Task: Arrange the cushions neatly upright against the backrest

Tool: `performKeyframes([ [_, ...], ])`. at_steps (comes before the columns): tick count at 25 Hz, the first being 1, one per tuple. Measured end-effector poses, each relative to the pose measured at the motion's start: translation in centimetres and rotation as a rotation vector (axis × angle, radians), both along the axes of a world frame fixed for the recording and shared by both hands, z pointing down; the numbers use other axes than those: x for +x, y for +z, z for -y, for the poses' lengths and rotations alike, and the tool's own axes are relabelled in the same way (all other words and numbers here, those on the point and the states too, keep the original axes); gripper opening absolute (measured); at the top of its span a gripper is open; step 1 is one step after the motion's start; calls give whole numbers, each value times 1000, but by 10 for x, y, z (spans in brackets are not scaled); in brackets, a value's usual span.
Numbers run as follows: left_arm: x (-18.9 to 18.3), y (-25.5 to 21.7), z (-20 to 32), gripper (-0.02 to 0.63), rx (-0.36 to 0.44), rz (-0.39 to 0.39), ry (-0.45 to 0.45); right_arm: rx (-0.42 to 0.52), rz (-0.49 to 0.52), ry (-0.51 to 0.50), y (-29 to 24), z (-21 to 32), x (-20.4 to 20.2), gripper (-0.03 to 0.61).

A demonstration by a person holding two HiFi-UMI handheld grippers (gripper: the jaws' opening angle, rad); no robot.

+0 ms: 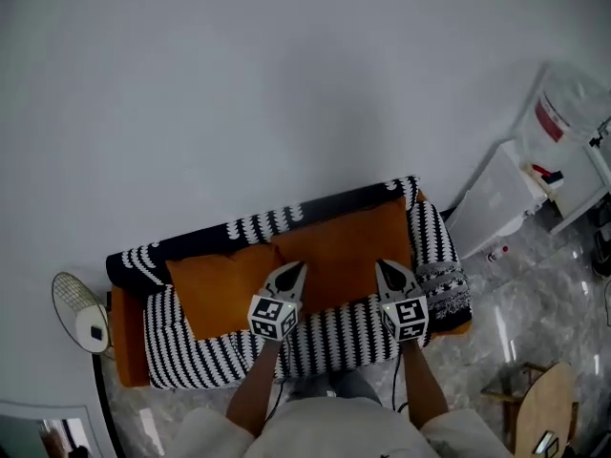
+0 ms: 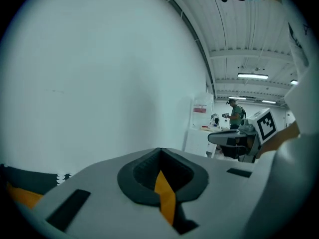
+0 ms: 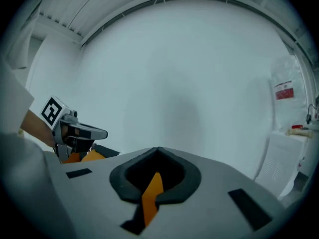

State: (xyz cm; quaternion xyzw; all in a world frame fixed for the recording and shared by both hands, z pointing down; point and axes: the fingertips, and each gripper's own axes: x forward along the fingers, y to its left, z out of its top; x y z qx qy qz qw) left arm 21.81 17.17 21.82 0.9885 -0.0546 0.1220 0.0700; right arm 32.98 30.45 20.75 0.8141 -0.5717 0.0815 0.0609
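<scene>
Both tools are clenching on the larger orange cushion (image 1: 346, 244), which is resting against the backrest (image 1: 286, 219) of the sofa (image 1: 191, 356), toward its middle and right. The left tool (image 1: 294, 273) is pinching a fold of orange cover (image 2: 165, 195) at the cushion's front edge, and the right tool (image 1: 385, 269) is pinching a like fold (image 3: 149, 193) further along that edge. A second cushion (image 1: 221, 292) is lying at the sofa's left end. The cushion is appearing soft, light and floppy. A thin pinch of cover is risking slippage, so gripping the seamed corners evenly seems advisable.
</scene>
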Motion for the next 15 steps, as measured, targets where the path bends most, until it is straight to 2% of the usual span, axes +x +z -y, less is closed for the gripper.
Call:
performKeyframes([
  [3,-33,-10,-12,28,-10,-16,12,27,32,25,-7,-8,-38,28],
  [8,-100,-4,-31,29,-8,0,55,31,57,65,-6,-21,-108,28],
  [15,-176,-16,-50,29,-6,-37,111,39,52,88,-13,-35,-206,28],
])
